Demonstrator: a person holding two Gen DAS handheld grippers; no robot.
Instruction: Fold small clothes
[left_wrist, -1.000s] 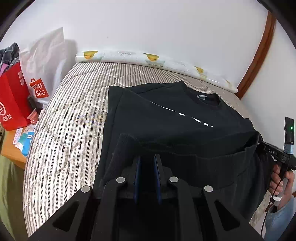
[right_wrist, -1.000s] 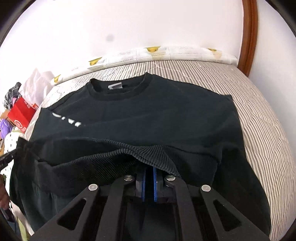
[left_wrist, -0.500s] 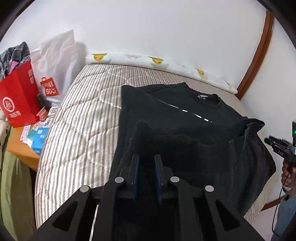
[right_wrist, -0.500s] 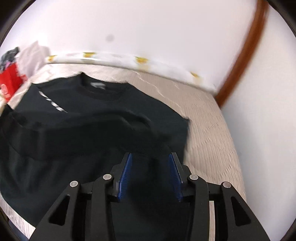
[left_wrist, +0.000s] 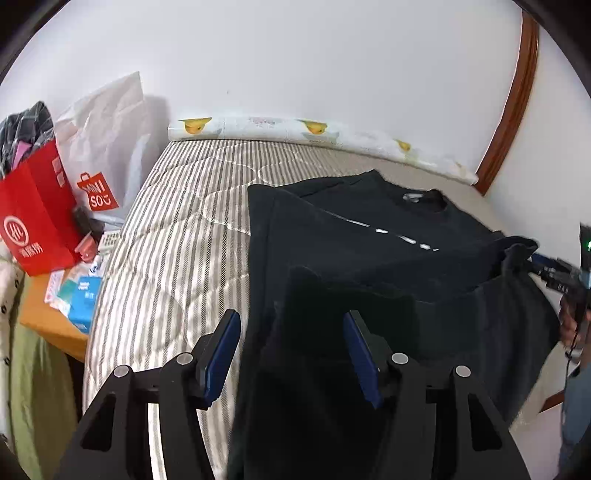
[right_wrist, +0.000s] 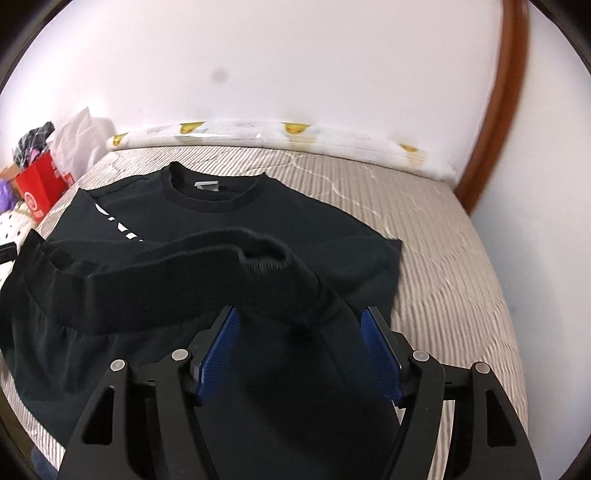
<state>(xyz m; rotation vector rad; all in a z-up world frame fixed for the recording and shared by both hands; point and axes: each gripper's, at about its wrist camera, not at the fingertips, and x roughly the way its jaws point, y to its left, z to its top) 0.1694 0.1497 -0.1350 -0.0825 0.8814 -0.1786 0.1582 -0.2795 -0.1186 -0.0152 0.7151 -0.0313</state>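
A: Where does the black long-sleeved cotton sweatshirt (right_wrist: 229, 236) lie?

B: On the striped quilted bed (right_wrist: 436, 236), collar toward the wall, its ribbed hem (right_wrist: 207, 273) folded up over the chest.

A: And each tool?

B: The left tool (left_wrist: 291, 354) and right tool (right_wrist: 300, 350) have just been opening; both stand apart, with black cloth lying loose between the blue pads, untouched.

A: Anything unclear?

B: The lower edge of the sweatshirt is hidden behind the tool frames. The white print is partly covered.
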